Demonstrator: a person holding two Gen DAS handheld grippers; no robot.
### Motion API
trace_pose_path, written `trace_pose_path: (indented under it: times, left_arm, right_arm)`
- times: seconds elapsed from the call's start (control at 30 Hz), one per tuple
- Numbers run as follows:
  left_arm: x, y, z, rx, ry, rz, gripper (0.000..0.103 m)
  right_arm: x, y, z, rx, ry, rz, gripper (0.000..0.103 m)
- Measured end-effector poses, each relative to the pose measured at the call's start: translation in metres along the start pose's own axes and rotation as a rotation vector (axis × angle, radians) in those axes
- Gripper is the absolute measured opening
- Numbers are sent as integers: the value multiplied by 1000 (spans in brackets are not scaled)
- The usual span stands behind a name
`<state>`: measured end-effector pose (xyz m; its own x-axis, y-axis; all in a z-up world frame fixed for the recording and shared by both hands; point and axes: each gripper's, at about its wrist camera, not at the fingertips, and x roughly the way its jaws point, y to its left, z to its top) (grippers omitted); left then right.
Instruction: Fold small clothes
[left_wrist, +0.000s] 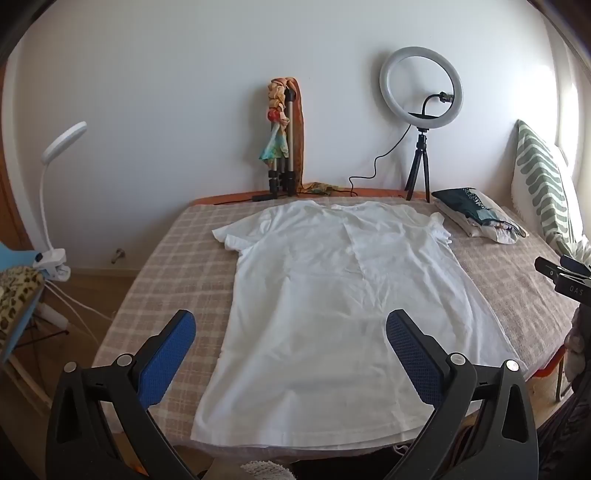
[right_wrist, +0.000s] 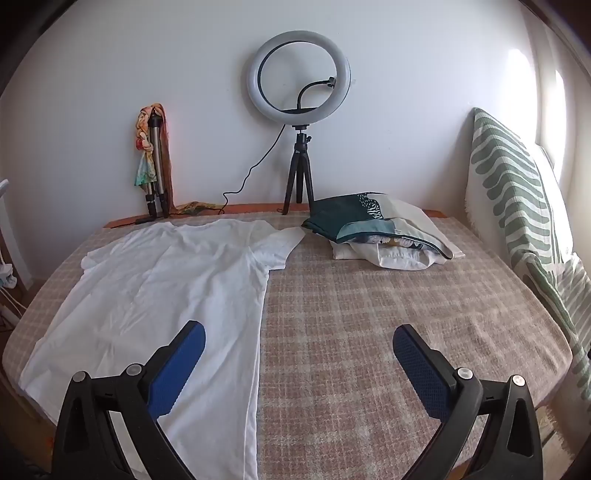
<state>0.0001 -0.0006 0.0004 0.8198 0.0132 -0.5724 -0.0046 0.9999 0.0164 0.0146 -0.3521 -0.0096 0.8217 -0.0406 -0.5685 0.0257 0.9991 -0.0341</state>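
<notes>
A white T-shirt (left_wrist: 332, 295) lies spread flat on the checked bed cover (left_wrist: 173, 266), neck toward the far wall and hem at the near edge. It also shows in the right wrist view (right_wrist: 155, 295), on the left half of the bed. My left gripper (left_wrist: 291, 328) is open and empty, held above the shirt's lower part. My right gripper (right_wrist: 299, 343) is open and empty, above the shirt's right side edge and the bare cover (right_wrist: 388, 314). The tip of the right gripper (left_wrist: 565, 277) shows at the right edge of the left wrist view.
A pile of folded clothes (right_wrist: 380, 232) lies at the far right of the bed. A ring light on a tripod (right_wrist: 299, 110) and a folded tripod with a scarf (right_wrist: 155, 158) stand against the wall. A green-patterned cushion (right_wrist: 517, 206) leans at the right. A clamp lamp (left_wrist: 51, 199) stands left.
</notes>
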Motion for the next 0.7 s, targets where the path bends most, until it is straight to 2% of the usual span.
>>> trace_pose_path:
  times: [0.33,0.7]
  left_arm:
    - [0,5,-1,-2,-6,10,103]
    - [-1,5,4,-4,-13,14,103]
  right_arm:
    - [2,-3,-1,9,-2,34,103]
    - [1,3,1,3,-5,21,103]
